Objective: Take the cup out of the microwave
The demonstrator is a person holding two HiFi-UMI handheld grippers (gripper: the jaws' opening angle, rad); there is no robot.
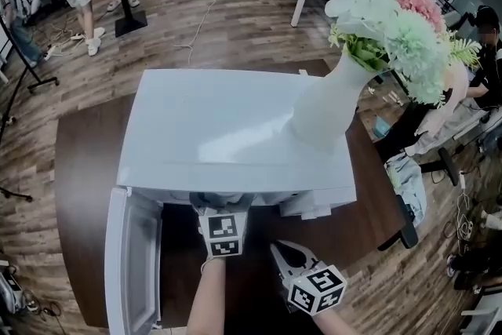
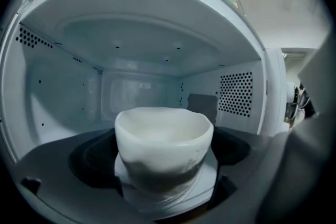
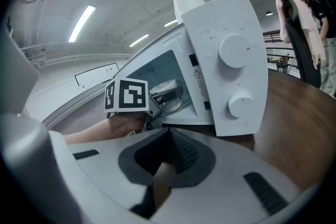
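- The dark wooden table [image 1: 82, 192] carries the microwave [image 1: 235, 129], which takes up most of its middle. That puts the cavity mouth straight below you, at reaching height.
- The microwave's door [image 1: 129, 271] is swung fully open at its front left corner. The mouth is clear, so neither hand has to hold the door back.
- A tall white vase [image 1: 329, 110] of flowers stands on the microwave's roof towards the right. Judged from that, jolting the microwave on the way out could tip it.
- Your left gripper [image 3: 167, 96] reaches level into the microwave mouth. A flat approach suits an open-topped thing that has to come out upright.
- Your right gripper [image 3: 167, 139] hangs outside the microwave, low in front of the control panel with its two knobs [image 3: 233, 50]. Its tongs are pressed together on nothing, and it looks parked out of the left arm's path.
- The cup [image 2: 164, 139], white with a wavy rim, is upright inside the microwave near the front. The left tongs are closed in on it, one dark pad against each flank as far as the left gripper view shows. The grip is low on the body, which should stop it rocking.
- A white disc [image 2: 207, 176] lies under the cup on the microwave floor. You cannot tell if it is a saucer or part of the cup, so lift slowly and see whether it comes too.
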